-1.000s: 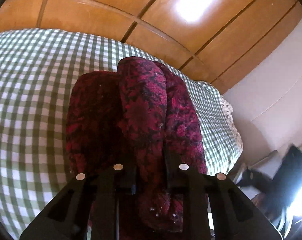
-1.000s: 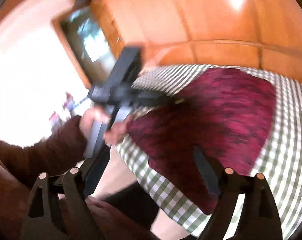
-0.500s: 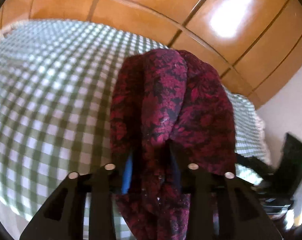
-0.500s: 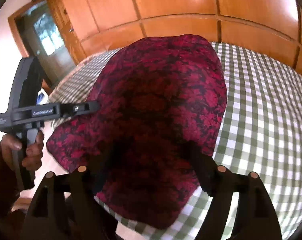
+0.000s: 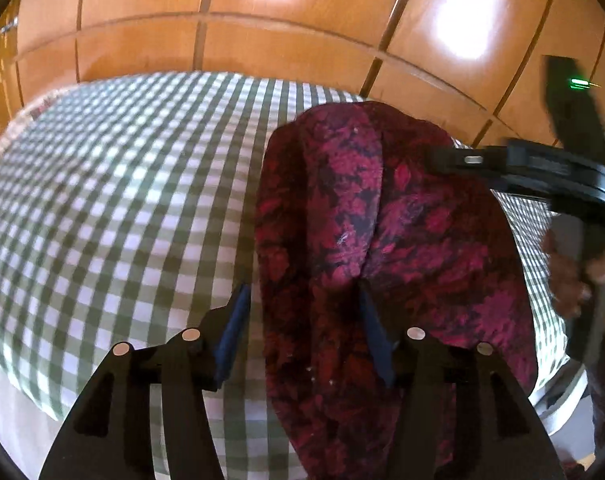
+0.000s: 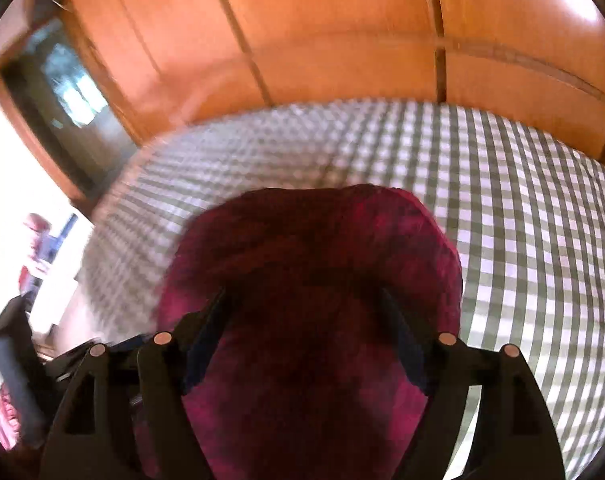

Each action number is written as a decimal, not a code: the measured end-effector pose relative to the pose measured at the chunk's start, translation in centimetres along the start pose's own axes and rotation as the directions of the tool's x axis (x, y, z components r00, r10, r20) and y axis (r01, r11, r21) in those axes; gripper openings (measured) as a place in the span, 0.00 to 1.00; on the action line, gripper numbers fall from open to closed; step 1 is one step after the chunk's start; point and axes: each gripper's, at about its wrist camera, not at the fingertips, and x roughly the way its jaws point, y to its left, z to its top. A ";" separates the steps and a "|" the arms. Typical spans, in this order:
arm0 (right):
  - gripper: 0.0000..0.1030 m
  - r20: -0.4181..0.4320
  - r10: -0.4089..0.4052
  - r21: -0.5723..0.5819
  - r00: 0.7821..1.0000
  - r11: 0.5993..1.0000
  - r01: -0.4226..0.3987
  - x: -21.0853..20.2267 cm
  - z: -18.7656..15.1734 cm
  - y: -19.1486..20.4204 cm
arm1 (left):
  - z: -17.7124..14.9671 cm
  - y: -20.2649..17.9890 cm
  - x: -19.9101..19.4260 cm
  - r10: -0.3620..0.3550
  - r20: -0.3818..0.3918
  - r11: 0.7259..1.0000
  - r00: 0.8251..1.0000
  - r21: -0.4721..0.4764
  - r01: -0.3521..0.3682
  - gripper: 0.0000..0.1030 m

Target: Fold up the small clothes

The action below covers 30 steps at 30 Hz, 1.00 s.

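A dark red floral garment (image 5: pixel 374 240) lies bunched on the green-and-white checked bed cover (image 5: pixel 122 184). My left gripper (image 5: pixel 302 300) is open over its near end; cloth lies between the blue-padded fingers and over the right one. The right gripper's body (image 5: pixel 542 168) shows at the right of the left wrist view, reaching over the garment. In the right wrist view the garment (image 6: pixel 314 264) fills the space between the fingers of my right gripper (image 6: pixel 306 304), which stands open over it. That view is blurred.
Orange wooden wardrobe panels (image 5: pixel 262 40) stand behind the bed. The bed's near edge (image 5: pixel 18 392) drops off at the lower left. A doorway (image 6: pixel 58 100) shows at the left of the right wrist view.
My left gripper has opened and let go of the cloth fold it pinched. The right gripper has moved in closer over the garment, which now lies lower on the bed.
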 end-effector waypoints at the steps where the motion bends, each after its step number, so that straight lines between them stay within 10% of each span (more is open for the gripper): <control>1: 0.80 -0.004 -0.011 -0.008 1.000 1.000 0.011 0.7 -0.2 -0.2 | -0.2 0.2 0.3 0.003 -0.001 1.000 1.000 0.004 -0.003 0.53; 10: 0.98 0.169 0.095 0.053 0.981 0.993 -0.105 -5.2 -3.5 -2.0 | -0.6 3.4 1.5 -0.146 -0.037 0.985 0.989 -0.094 0.142 0.65; 16: 0.98 0.085 0.200 0.187 0.976 0.959 -0.213 -6.1 -10.4 -5.3 | -0.8 4.4 2.0 -0.252 -0.034 0.959 0.967 -0.146 0.245 0.70; 21: 0.98 0.124 0.402 0.339 0.907 0.842 -0.419 -4.4 -13.3 -7.4 | -1.1 5.1 2.6 -0.331 -0.029 0.928 0.943 -0.191 0.319 0.71; 24: 0.98 0.128 0.498 0.376 0.858 0.776 -0.506 -2.3 -13.0 -7.7 | -1.4 5.8 3.2 -0.382 -0.025 0.900 0.924 -0.238 0.366 0.71; 30: 0.92 0.111 0.504 0.332 0.857 0.794 -0.510 -2.1 -11.3 -6.4 | -2.2 5.0 3.9 -0.513 -0.011 0.826 0.858 -0.280 0.490 0.71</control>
